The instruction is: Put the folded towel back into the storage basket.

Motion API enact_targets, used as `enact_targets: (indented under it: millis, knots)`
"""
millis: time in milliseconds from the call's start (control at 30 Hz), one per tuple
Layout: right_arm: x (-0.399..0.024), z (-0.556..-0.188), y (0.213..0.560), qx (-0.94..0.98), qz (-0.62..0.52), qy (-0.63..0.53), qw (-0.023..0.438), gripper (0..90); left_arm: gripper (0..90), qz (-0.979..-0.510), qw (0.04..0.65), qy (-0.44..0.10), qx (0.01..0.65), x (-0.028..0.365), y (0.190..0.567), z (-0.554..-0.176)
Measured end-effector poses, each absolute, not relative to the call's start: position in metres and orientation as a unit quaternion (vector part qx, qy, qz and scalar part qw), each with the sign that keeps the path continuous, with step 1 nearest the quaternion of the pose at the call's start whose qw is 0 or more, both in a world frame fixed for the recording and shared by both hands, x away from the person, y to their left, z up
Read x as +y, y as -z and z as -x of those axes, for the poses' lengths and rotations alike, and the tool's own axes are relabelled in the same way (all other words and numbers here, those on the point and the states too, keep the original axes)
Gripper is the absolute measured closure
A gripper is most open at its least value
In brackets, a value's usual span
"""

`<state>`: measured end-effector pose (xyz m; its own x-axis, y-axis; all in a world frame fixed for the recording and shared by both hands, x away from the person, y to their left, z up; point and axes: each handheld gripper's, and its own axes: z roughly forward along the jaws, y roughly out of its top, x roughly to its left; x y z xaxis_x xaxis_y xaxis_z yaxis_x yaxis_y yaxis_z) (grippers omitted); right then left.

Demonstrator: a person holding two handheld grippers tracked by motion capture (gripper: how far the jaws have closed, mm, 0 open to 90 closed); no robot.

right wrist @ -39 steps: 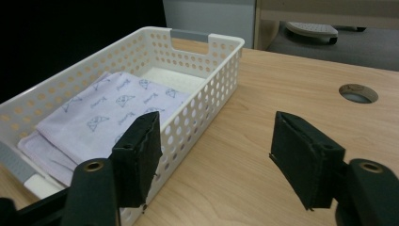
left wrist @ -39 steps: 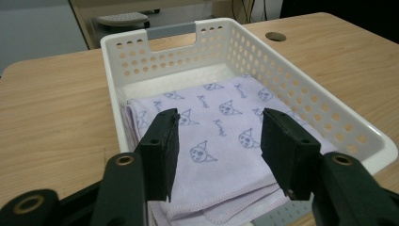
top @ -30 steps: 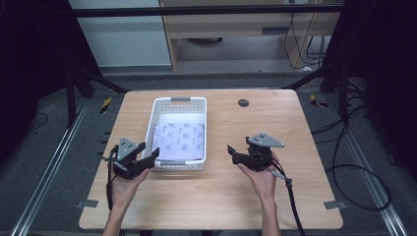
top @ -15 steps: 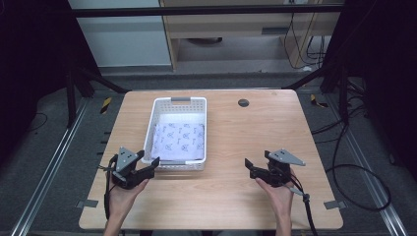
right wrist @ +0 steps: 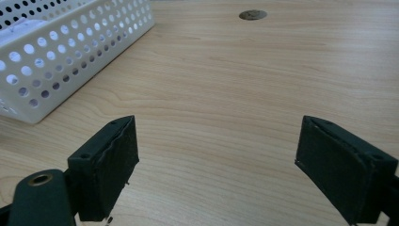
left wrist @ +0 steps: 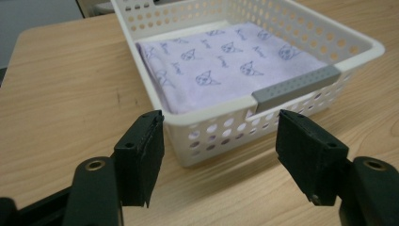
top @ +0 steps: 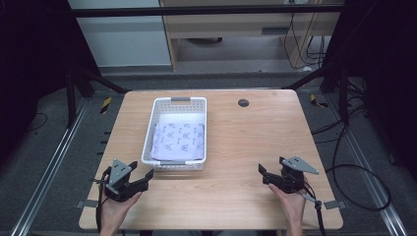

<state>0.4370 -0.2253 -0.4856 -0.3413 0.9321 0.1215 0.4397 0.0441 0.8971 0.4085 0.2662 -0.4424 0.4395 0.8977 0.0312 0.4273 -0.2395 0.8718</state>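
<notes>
While the wooden table (top: 236,147) carries the white basket (top: 149,142) left of centre, its long axis running away from the person, the folded lilac cloth (top: 178,139) lies flat inside it. Nearer of the two, the left gripper (top: 140,181) sits just off the basket's near left corner; its jaws have just been opening and stand wide, nothing between them. Well apart to the right, the right gripper (top: 264,175) has likewise just spread over bare wood, empty. From above, the cloth's near edge hides behind the basket wall
</notes>
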Motion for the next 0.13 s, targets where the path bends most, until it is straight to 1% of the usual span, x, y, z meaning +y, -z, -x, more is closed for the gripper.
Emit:
enact_targets:
  millis: [133]
  knots:
    - [-0.2307,-0.4358,0.4889,0.670,-0.516,-0.464,0.263,13.3,30.6,-0.737,0.419,-0.274,0.454,0.2730,0.4476,-0.4051]
